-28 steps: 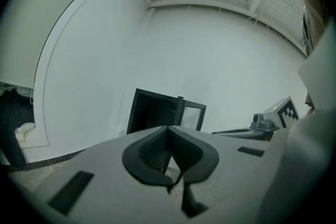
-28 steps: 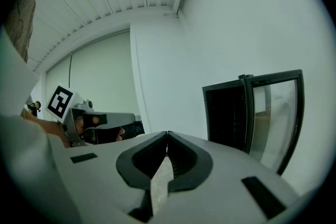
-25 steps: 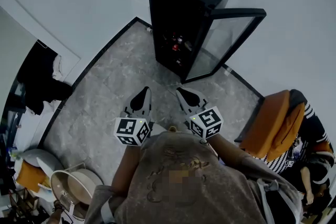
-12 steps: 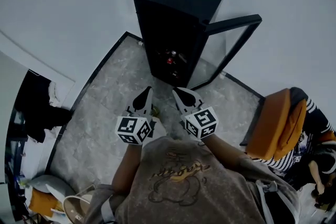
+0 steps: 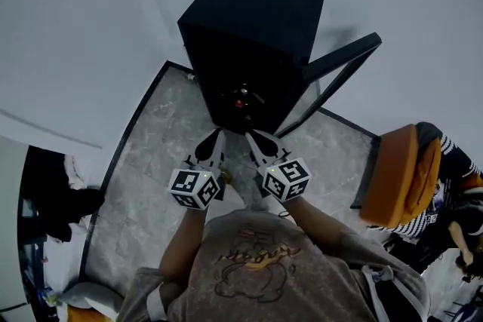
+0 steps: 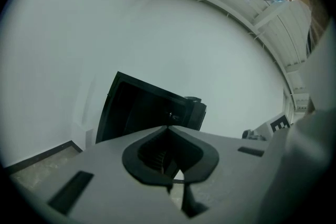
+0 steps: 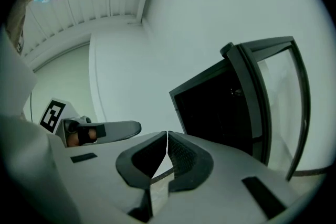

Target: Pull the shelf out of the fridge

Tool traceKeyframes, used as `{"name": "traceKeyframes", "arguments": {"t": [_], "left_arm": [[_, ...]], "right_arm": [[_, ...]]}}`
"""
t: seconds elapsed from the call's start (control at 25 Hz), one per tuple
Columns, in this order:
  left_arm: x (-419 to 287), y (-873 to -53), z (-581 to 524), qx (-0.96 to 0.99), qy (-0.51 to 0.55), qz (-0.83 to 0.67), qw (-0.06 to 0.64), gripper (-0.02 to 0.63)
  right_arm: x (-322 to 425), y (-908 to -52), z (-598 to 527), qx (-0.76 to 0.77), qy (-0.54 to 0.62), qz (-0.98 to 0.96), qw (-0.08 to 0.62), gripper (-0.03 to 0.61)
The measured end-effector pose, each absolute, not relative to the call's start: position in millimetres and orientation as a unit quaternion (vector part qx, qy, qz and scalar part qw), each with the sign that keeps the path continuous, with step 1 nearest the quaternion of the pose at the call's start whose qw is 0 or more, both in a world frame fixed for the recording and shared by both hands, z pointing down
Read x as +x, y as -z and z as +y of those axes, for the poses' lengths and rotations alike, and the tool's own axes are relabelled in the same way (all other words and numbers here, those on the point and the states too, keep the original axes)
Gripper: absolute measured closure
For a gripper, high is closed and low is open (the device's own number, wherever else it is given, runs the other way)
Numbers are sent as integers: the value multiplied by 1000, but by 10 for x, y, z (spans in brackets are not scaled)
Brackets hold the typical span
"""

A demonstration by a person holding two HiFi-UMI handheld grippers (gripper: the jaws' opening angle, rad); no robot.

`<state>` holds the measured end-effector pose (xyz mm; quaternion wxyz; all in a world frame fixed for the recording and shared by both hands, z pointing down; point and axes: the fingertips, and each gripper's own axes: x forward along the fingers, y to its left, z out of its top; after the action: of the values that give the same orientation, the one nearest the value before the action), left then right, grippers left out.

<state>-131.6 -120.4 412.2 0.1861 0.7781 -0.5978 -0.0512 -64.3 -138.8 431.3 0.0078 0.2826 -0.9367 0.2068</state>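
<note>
Head view: black fridge (image 5: pixel 249 41) upright against a white wall (image 5: pixel 90 26), at the far edge of a grey stone floor (image 5: pixel 151 170). Its glass door (image 5: pixel 336 83) is swung open to the right. The inside is dark, with a small red item (image 5: pixel 240 103) showing, and the shelf cannot be told apart from the gloom. Left gripper (image 5: pixel 216 135) and right gripper (image 5: pixel 248 136) are side by side and point at the fridge's open front, just short of it. An orange chair (image 5: pixel 396 177) stands at the right. Left gripper view: jaws pressed together with nothing between them, and the fridge stands ahead beyond their tips. Right gripper view: jaws together and empty. The open fridge and its door are ahead to the right, and the left gripper is alongside at the left.
</note>
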Motion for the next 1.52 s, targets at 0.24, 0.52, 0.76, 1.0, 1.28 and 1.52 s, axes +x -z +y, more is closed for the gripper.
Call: {"name": "traceKeyframes", "arguments": {"t": [0.24,0.52,0.76,1.0,1.28,1.52], "left_arm": [[-1470,-4381,-1705,791,51,-568,222,606],[-1674,-4674,-2219,790,78,-546,268,575],[-1761,-4931,-2521,790,104,-519,309,522],[-1779,-5313,-2823,787,106,-500,345,500],[-1909,-5840,-3132,760,122,-503,393,485],[-1913,-6257,-3365,740,133,-500,429,485]], "right_arm": [[-872,-4617,-1792,322,-245,-914,14,555],[-1033,-4935,-2173,355,-308,-883,-5,555],[-1045,-5209,-2477,396,-380,-833,-72,472],[-1038,-5562,-2787,432,-429,-783,-126,452],[-1006,-6002,-3070,466,-458,-742,-148,451],[-1029,-6379,-3223,490,-465,-726,-132,451]]}}
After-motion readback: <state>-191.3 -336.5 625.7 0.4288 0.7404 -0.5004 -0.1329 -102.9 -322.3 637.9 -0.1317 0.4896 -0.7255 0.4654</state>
